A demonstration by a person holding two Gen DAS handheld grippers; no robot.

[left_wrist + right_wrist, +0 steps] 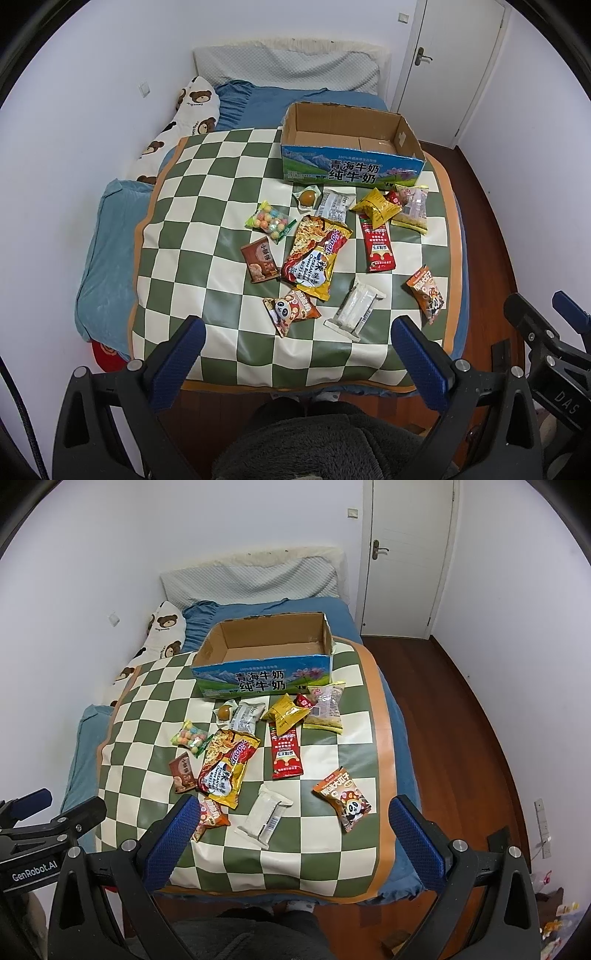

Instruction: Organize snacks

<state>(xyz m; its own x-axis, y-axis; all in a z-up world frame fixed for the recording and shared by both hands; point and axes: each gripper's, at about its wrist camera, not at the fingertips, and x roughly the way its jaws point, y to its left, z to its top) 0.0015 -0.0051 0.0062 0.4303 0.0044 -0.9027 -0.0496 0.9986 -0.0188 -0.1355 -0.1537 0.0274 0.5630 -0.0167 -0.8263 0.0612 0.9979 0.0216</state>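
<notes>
Several snack packets lie on a green-and-cream checkered mat (pixel 207 221) (pixel 325 849) on a bed. An empty open milk carton box (pixel 351 147) (pixel 264 657) stands at the mat's far side. Nearest me are a white packet (pixel 354 308) (pixel 264 814), an orange panda packet (pixel 291 310) and another orange panda packet (pixel 343 799) (pixel 426 293). A large noodle bag (pixel 316 254) (pixel 227 762) lies mid-mat. My left gripper (pixel 299 354) is open and empty above the mat's near edge. My right gripper (pixel 295 830) is open and empty, also at the near edge.
A red sachet (pixel 380 245), yellow bag (pixel 376 208), candy bag (pixel 269 221) and brown packet (pixel 258 260) lie around. A bear-print pillow (pixel 184 114) lies at the left by the wall. A white door (pixel 406 554) and wooden floor (pixel 461 720) are to the right.
</notes>
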